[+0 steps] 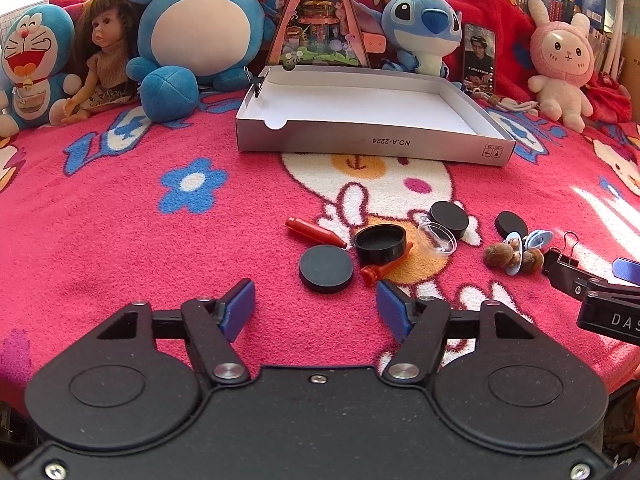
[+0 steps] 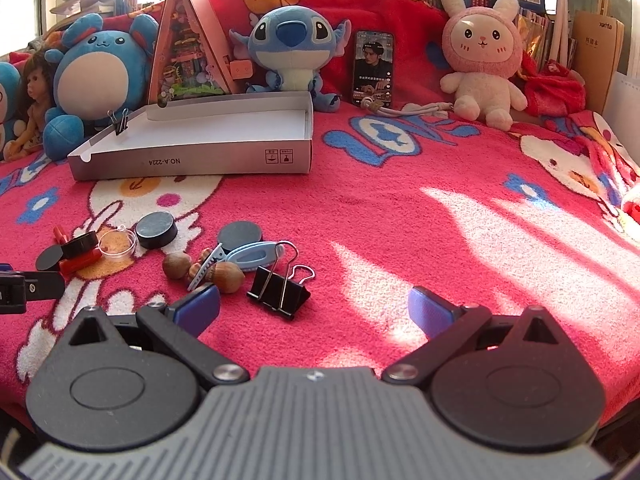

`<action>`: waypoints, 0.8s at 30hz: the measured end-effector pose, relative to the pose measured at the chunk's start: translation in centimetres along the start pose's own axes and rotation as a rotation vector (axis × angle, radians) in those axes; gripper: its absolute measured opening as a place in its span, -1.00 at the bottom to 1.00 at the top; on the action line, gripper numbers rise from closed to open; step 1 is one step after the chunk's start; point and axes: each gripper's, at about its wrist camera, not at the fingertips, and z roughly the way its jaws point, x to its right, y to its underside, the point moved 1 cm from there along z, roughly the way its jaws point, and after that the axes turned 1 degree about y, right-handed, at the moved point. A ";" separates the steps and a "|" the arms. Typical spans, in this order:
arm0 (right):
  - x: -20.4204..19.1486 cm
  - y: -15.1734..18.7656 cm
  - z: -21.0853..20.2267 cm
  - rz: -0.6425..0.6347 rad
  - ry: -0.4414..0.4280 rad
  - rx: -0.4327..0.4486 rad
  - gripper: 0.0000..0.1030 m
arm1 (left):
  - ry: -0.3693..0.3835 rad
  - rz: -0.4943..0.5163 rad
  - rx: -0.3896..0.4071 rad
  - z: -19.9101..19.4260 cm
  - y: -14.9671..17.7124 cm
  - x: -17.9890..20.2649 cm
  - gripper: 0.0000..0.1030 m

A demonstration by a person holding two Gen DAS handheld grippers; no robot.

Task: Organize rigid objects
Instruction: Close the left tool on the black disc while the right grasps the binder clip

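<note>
On the pink blanket (image 1: pixel 120 220), a red crayon (image 1: pixel 314 233) lies flat, long axis running left to right, its tip toward the black lid (image 1: pixel 380 243). Beyond sits a shallow white box (image 1: pixel 372 142), its near wall printed "NO.A-2224" upside down. The left gripper (image 1: pixel 316 306) tilts downward over the black disc (image 1: pixel 326 269), jaws apart with nothing between them. The right gripper (image 2: pixel 314 312) is angled down near the binder clip (image 2: pixel 279 290), jaws wide apart and empty. Its side reads what looks like "DAS".
</note>
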 end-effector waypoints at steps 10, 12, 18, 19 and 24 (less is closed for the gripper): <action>-0.9 0.3 -0.7 0.010 -0.016 0.030 0.62 | -0.020 0.021 0.063 -0.2 -0.3 0.3 -0.28; -1.1 0.3 -0.6 0.016 -0.005 0.030 0.47 | -0.022 0.016 0.064 -0.1 -0.3 0.2 -0.43; -1.2 0.4 -0.4 0.069 0.011 0.030 -0.04 | -0.027 0.020 0.064 0.1 -0.2 0.1 -0.53; -1.3 0.4 -0.4 0.073 0.011 0.029 -0.05 | -0.027 0.024 0.066 0.2 -0.2 0.2 -0.53; -1.9 0.2 0.0 0.080 -0.003 0.022 -0.06 | -0.018 0.016 0.068 0.3 -0.3 0.2 -0.52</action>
